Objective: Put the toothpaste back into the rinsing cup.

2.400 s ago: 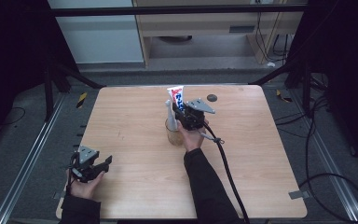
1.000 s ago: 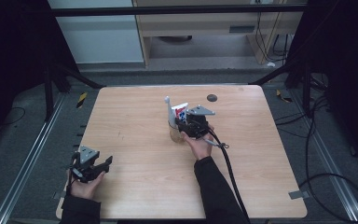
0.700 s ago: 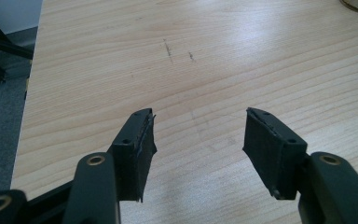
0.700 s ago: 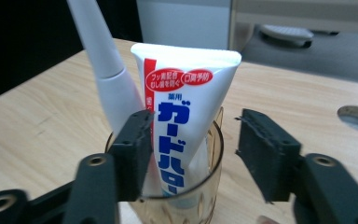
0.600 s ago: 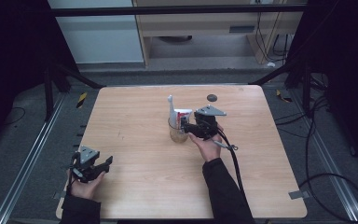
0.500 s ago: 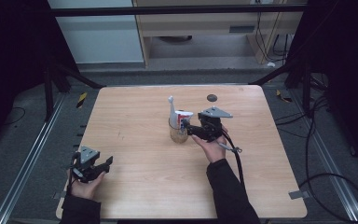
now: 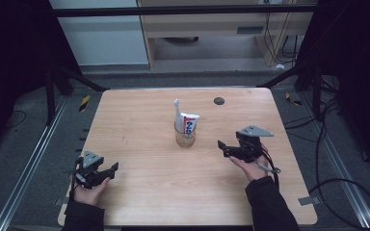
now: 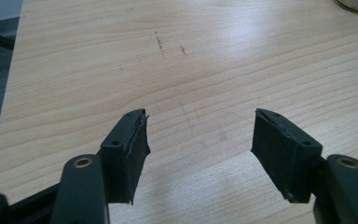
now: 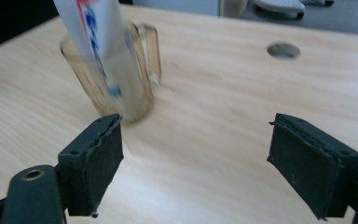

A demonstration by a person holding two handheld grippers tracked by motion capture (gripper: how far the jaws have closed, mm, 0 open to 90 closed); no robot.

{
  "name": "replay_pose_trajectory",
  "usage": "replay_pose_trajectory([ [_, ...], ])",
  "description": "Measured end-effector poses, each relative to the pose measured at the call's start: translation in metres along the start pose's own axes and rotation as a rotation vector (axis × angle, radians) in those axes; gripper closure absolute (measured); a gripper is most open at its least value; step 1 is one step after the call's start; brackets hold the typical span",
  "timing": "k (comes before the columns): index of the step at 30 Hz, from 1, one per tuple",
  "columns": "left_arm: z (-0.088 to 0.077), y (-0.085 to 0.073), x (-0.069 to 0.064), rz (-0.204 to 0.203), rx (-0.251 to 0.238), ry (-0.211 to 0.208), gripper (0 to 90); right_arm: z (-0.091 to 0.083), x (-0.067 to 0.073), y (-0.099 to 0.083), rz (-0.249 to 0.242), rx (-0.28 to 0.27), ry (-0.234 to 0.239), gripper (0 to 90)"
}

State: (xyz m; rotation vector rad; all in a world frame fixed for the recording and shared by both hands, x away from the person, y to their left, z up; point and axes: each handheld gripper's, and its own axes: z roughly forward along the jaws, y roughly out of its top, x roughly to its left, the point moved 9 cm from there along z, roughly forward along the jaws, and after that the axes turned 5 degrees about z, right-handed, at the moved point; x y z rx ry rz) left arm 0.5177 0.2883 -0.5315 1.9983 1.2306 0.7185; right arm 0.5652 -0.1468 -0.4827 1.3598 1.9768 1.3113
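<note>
A clear glass cup [image 7: 185, 136] with a handle stands mid-table. A white toothpaste tube [image 7: 190, 124] with red and blue print and a white toothbrush [image 7: 177, 111] stand in it. My right gripper [image 7: 223, 148] is to the right of the cup, apart from it. Its jaws have just been opening and stand open with nothing between them. In the right gripper view the cup [image 9: 116, 70] and tube [image 9: 93, 32] are ahead, left of the gripper [image 9: 214, 158]. My left gripper [image 7: 111, 171] rests near the front left edge. Its jaws [image 8: 200, 149] have just widened, with only bare wood between them.
The wooden table [image 7: 139, 120] has a small dark round hole [image 7: 218, 100] behind the cup, seen as a hole [image 9: 283, 50] in the right gripper view. The right gripper's cable [image 7: 270, 168] trails toward the front edge. Dark frame posts and floor cables surround the table.
The right gripper set the toothpaste tube into the cup, let go of it and drew back to the right and nearer the front. The left gripper stayed where it was.
</note>
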Motion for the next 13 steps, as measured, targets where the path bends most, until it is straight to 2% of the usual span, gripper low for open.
replay_pose_trajectory([
  [5,0.001,-0.001,-0.001,0.002,0.01,-0.008,32.7,-0.015,-0.014,-0.026,-0.03,0.041,-0.039,15.0],
  [11,0.001,-0.002,0.001,-0.005,0.014,-0.009,31.5,-0.029,-0.023,-0.052,-0.099,0.08,-0.089,13.1],
  [13,0.001,-0.003,0.001,-0.005,0.015,-0.008,31.2,-0.034,-0.027,-0.058,-0.095,0.091,-0.101,13.1],
])
